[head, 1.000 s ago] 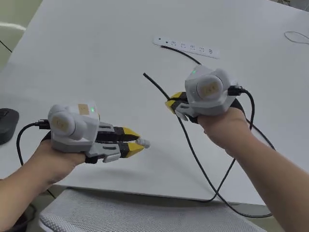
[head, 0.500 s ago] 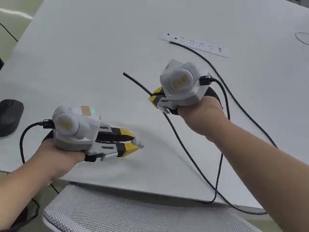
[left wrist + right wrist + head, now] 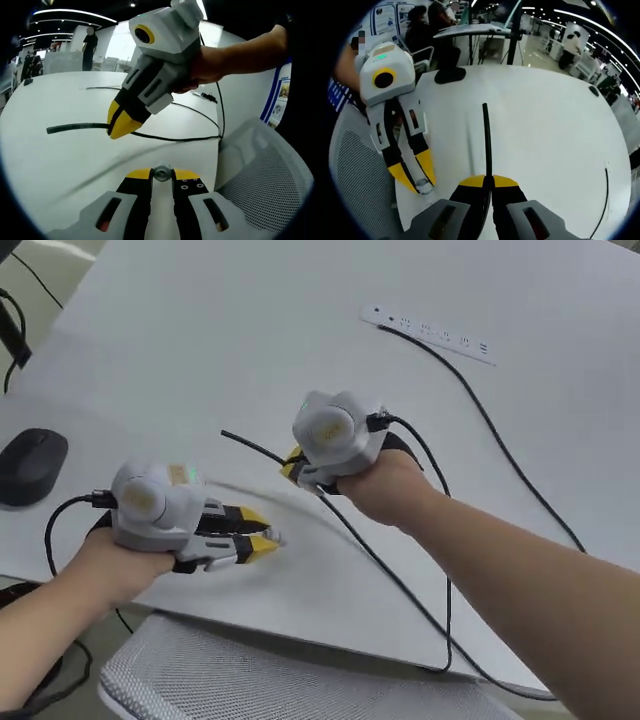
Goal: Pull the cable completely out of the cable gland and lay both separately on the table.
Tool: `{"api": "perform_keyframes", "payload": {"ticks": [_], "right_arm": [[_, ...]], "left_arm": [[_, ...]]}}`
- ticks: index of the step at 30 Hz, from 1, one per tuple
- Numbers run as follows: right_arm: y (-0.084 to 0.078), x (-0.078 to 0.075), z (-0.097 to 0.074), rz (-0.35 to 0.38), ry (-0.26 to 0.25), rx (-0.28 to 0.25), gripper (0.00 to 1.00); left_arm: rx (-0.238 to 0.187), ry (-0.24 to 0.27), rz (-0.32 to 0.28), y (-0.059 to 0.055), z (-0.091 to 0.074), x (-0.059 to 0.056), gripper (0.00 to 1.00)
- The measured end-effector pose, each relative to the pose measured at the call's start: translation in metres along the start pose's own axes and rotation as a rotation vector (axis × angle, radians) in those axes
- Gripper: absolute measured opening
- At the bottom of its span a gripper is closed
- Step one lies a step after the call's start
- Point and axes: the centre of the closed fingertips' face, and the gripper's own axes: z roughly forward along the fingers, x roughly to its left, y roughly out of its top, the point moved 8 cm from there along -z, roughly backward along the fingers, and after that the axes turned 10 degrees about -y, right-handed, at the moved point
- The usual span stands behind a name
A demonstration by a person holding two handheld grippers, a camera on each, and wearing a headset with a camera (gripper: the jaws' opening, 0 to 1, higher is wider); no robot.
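Two hand-held grippers over a white table [image 3: 200, 330], one item pinched in each

1. Left gripper [image 3: 268, 538]: at 7 o'clock of the head view, yellow tips pointing to 3 o'clock. Jaws drawn almost together, pinching the cable gland [image 3: 277, 537] at the very tips. Gland small, pale grey, round-faced in the left gripper view, clear of the cable and just above the table's near edge. Held as 1.0 s ago.

2. Right gripper [image 3: 290, 468]: at 12 o'clock of the left gripper's tips, pointing to 9 o'clock. Jaws pressed shut on the cable [image 3: 250, 445]. Now nearer the left gripper than 1.0 s ago; gap between the two sets of tips smaller.

3. Cable: black, thin. Free end past the jaws toward 10 o'clock, bare, with no gland on it. Remainder trailing from the gripper toward 5 o'clock, over the table's near edge. Shadow on the table apart from the free end. Grip as 1.0 s ago.

4. Power strip [image 3: 427, 332]: white, at 1 o'clock, well apart from both grippers, dark lead attached.

5. Mouse [image 3: 30, 465]: dark, at 9 o'clock, on the table's edge.

6. Mesh chair [image 3: 250, 680]: grey, at 6 o'clock, below the table edge
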Motion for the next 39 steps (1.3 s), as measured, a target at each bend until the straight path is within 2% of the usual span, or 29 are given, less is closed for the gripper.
{"api": "perform_keyframes", "payload": {"ticks": [5,6,14,19,22,36,39], "right_arm": [[-0.004,0.006,0.013,0.013,0.045,-0.002,0.00],[-0.005,0.008,0.016,0.013,0.065,-0.015,0.00],[-0.006,0.010,0.021,0.020,0.068,-0.016,0.00],[-0.008,0.013,0.026,-0.005,0.070,-0.006,0.00],[-0.008,0.014,0.028,0.004,0.074,-0.002,0.00],[-0.010,0.014,0.032,0.006,0.082,-0.005,0.00],[-0.009,0.015,0.031,-0.017,0.075,-0.001,0.01]], "left_arm": [[-0.010,0.025,-0.023,-0.007,0.000,0.007,0.15],[-0.011,0.029,-0.025,-0.008,0.000,0.007,0.15],[-0.012,0.061,-0.030,-0.016,-0.002,0.012,0.15],[-0.015,0.071,-0.041,-0.018,-0.002,0.013,0.15],[0.009,0.077,-0.031,-0.022,-0.001,0.013,0.15],[0.024,0.088,-0.012,-0.023,-0.003,0.014,0.15],[0.036,0.090,-0.002,-0.023,-0.003,0.015,0.16]]}}
